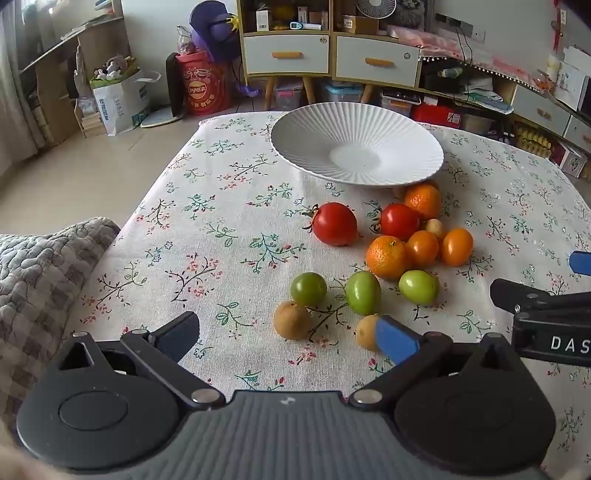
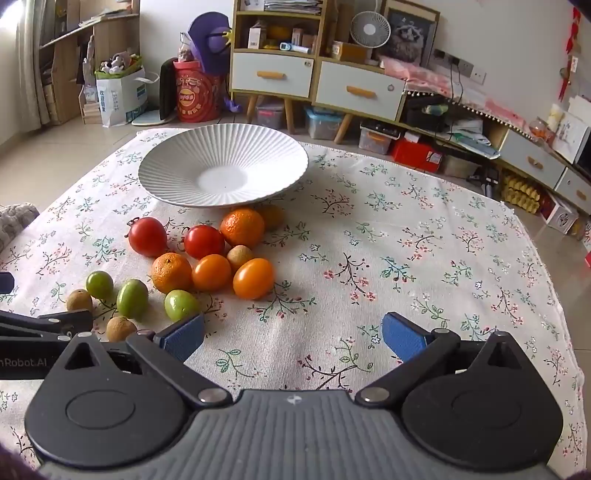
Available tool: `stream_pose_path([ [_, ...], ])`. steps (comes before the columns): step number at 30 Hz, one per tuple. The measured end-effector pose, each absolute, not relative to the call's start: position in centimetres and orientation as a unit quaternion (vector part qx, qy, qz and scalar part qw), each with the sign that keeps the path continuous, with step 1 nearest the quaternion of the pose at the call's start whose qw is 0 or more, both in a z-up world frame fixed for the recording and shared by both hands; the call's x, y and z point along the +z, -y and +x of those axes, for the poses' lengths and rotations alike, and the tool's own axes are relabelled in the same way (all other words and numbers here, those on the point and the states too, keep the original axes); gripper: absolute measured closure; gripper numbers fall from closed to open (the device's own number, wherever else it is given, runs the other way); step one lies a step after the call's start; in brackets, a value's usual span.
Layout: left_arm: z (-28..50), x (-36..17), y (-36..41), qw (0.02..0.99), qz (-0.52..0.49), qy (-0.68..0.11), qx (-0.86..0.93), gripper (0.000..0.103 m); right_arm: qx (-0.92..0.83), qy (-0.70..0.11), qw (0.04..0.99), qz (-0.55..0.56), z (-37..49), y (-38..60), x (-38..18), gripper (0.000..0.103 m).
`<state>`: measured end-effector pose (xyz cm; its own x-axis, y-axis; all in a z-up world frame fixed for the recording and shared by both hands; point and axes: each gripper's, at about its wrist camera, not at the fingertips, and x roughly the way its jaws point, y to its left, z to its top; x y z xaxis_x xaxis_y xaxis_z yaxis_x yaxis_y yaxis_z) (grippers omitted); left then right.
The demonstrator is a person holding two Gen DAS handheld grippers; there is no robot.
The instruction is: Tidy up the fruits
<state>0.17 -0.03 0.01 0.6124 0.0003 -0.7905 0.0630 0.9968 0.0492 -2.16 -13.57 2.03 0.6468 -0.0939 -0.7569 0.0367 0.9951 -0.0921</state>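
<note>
Fruits (image 2: 173, 271) loose beside upright plate (image 2: 177, 177)

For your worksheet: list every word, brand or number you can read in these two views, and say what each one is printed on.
"DAS": right gripper's body, cut off by the frame edge.
"nRobot.AI": left gripper's body, start cut off.
Red bucket, white bag, shelf boxes: print too blurred to read.

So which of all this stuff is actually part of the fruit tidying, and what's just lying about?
Part of the job:
white plate
red tomatoes
oranges
green fruits
small brown fruits

Just lying about:
floral tablecloth
cabinet
fan
red bucket
</note>
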Motion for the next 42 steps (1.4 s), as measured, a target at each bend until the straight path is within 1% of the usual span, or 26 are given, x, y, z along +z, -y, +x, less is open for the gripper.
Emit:
stream_pose_path([
  [4, 0.5, 0.1, 0.1, 0.896, 0.035, -0.442, -0.021, 0.010, -0.043, -0.421, 0.905, -0.030, -2.1, 13.8, 2.5, 0.000],
  [6, 0.8, 0.3, 0.2, 0.896, 0.033, -0.442, -0.022, 0.010, -0.047, -0.425, 0.904, -0.027, -1.8, 13.6, 1.5, 0.001],
  [11, 0.5, 0.3, 0.0, 0.900, 0.031, -0.435, -0.022, 0.010, -0.052, -0.432, 0.900, -0.019, -1.9, 13.8, 1.2, 0.001],
  [42, 0.4, -0.2, -0.4, 0.903, 0.020, -0.429, -0.015, 0.010, -0.050, -0.435, 0.899, -0.010, -2.1, 13.8, 1.8, 0.001],
])
